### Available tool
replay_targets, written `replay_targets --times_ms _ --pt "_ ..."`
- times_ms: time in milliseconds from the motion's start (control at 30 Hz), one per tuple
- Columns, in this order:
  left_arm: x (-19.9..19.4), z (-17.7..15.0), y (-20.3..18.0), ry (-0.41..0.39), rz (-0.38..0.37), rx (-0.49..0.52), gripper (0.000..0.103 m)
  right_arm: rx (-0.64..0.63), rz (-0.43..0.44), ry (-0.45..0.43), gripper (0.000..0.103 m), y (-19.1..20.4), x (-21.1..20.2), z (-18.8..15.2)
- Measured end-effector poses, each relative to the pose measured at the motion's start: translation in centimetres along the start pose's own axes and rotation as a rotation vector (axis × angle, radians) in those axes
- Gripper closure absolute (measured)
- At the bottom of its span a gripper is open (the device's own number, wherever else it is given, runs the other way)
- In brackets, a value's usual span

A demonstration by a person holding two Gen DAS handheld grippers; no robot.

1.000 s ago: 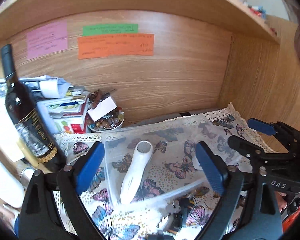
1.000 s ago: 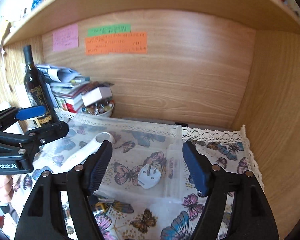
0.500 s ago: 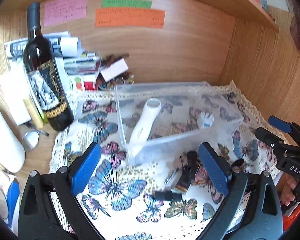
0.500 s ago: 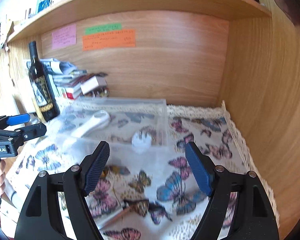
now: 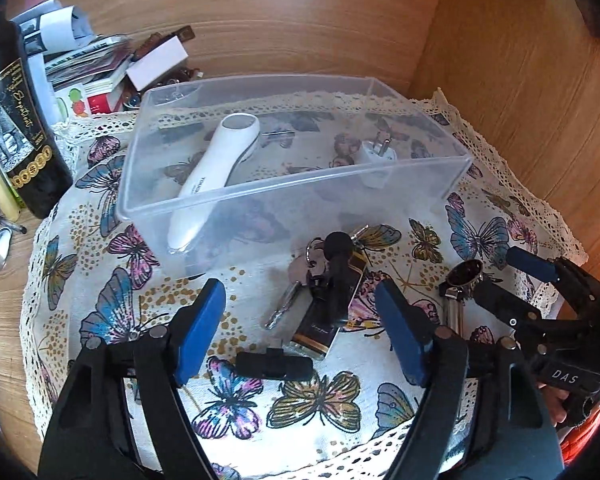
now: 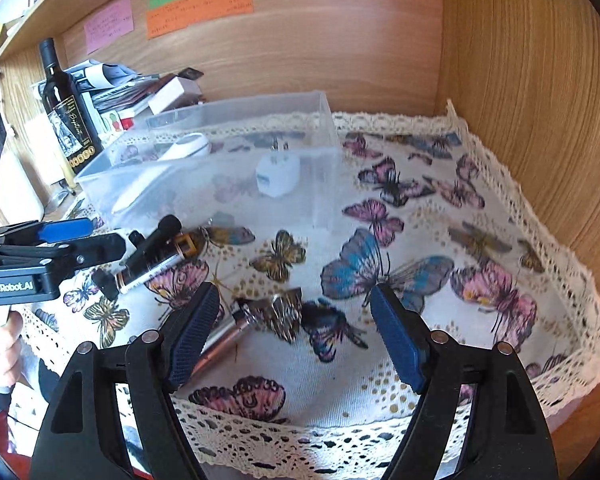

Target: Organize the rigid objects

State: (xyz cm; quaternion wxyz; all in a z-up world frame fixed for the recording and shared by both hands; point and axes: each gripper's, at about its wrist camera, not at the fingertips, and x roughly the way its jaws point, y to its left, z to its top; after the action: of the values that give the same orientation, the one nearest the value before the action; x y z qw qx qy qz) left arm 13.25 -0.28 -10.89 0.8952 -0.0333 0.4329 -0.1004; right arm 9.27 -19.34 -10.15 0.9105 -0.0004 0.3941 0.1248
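A clear plastic box (image 5: 260, 192) (image 6: 204, 196) stands on the butterfly cloth. Inside lie a white handheld device (image 5: 216, 172) (image 6: 186, 146) and a white plug adapter (image 5: 376, 160) (image 6: 278, 174). In front of the box lie a bunch of keys (image 5: 300, 280), a black microphone (image 5: 336, 276) (image 6: 156, 240) across a dark-and-gold packet (image 5: 328, 312), a small black clip (image 5: 274, 365) and a silver tube with a dark cap (image 5: 458, 280) (image 6: 228, 334). My left gripper (image 5: 300, 336) is open above the keys and packet. My right gripper (image 6: 294, 336) is open over the silver tube.
A wine bottle (image 5: 20, 132) (image 6: 66, 108) stands left of the box, beside stacked books and papers (image 5: 96, 68). The wooden back wall (image 6: 300, 40) and right side wall (image 6: 520, 80) close in the nook. The cloth's lace edge (image 6: 300, 440) hangs at the front.
Both grippers have pulled back from the box and tilted down, so the loose items in front of the box now show. Both remain open.
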Motion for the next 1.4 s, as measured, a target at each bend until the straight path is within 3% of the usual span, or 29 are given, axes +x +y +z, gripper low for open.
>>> replay_targets --times_ms 67,367,467,500,700,1400 --pt "0.6 0.1 -0.5 0.015 -0.011 0.003 0.034 0.019 0.002 0.011 0.029 -0.3 0.5 -0.3" --pt "2.5 0.6 -1.7 0.061 -0.016 0.019 0.057 0.025 0.027 0.051 0.063 -1.0 2.1 -0.3" --pt "2.6 0.5 -1.6 0.051 0.001 0.025 0.070 0.020 0.017 0.054 0.073 -1.0 2.4 -0.3" --pt "2.6 0.5 -1.6 0.046 0.001 0.024 0.077 0.021 0.019 0.052 0.073 -1.1 2.4 -0.3" --pt "1.7 0.5 -1.5 0.012 0.014 0.029 0.080 0.008 0.005 0.026 0.073 -1.2 1.8 0.2" --pt "-6.1 4.6 0.5 -0.253 0.008 -0.008 0.080 -0.088 0.019 -0.180 0.073 1.6 -1.3 7.4"
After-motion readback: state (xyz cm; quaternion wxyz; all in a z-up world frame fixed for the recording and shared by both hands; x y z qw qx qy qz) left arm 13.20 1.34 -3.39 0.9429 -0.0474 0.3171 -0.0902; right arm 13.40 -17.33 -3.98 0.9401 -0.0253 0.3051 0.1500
